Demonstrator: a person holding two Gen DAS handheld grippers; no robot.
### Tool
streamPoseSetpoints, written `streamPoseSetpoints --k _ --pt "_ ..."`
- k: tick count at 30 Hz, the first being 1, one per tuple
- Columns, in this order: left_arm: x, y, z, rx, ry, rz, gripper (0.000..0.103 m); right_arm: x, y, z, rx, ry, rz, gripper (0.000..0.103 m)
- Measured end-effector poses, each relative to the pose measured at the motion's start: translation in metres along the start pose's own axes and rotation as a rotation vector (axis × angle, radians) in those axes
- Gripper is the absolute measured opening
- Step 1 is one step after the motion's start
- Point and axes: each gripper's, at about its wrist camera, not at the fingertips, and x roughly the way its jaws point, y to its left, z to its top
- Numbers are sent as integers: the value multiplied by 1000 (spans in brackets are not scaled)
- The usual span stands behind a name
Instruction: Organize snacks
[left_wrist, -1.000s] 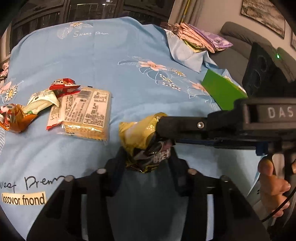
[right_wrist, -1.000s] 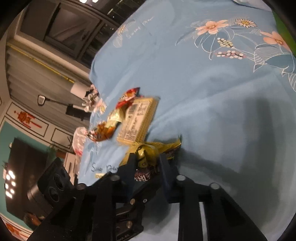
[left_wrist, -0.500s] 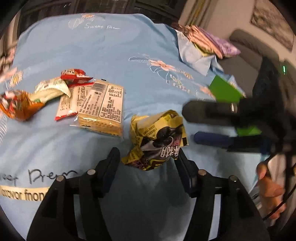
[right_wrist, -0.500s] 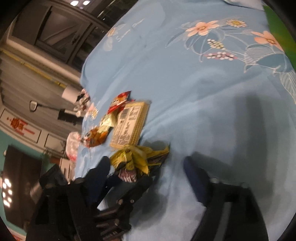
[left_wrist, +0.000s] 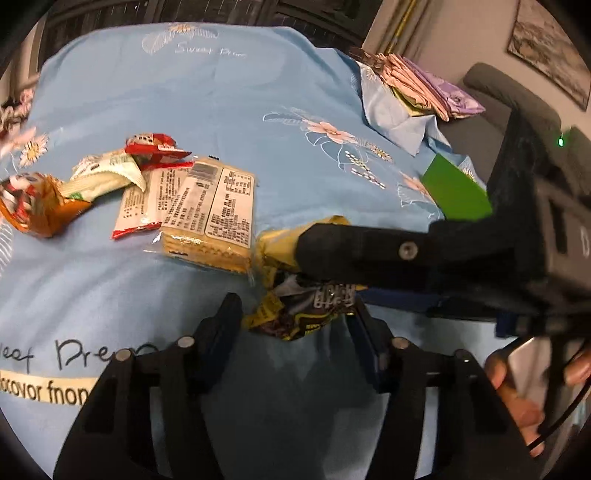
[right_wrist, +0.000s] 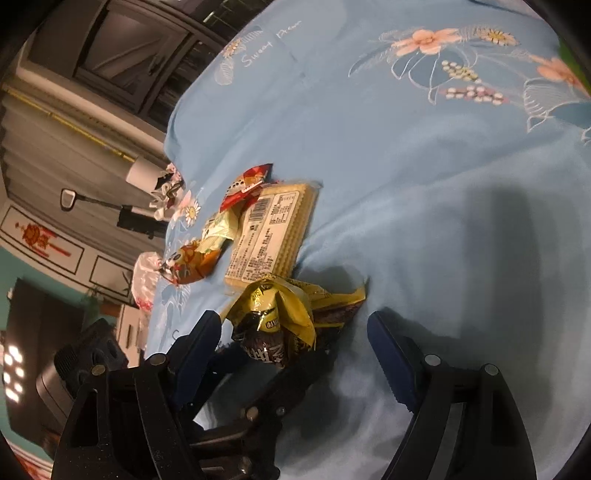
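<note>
A crumpled yellow-and-dark snack bag (left_wrist: 295, 295) lies on the blue bedsheet (left_wrist: 221, 92); it also shows in the right wrist view (right_wrist: 284, 314). My left gripper (left_wrist: 295, 325) is open with the bag between its fingers. My right gripper (right_wrist: 295, 332) is open and reaches in from the right, its fingers (left_wrist: 351, 251) around the same bag. A cracker pack (left_wrist: 214, 214) lies just left of the bag, beside a red-white packet (left_wrist: 144, 206), a green-white packet (left_wrist: 103, 177), a red packet (left_wrist: 155, 146) and an orange packet (left_wrist: 33, 210).
Folded pink and purple cloths (left_wrist: 424, 88) lie at the far right of the bed. A green sheet (left_wrist: 454, 192) lies near the right edge. A grey sofa (left_wrist: 517, 96) stands beyond. The snack pile also shows in the right wrist view (right_wrist: 266, 229).
My right gripper opened and let go of the yellow bag, drew back, then came in again around it. The left gripper opened slightly and shifted toward the pile.
</note>
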Motion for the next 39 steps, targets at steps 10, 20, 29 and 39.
streamPoseSetpoints --k 10,20,29,39 --pt "0 5 4 1 18 7 27 4 -1 8 21 -38 62 40" --pt "3 3 6 -1 27 1 26 0 -1 7 20 -46 64 36" --pt "7 2 14 -21 30 -19 21 -1 -7 7 51 -35 112 30" --pt "-18 -19 27 73 -55 -2 21 -29 10 10 0 -84 170 29"
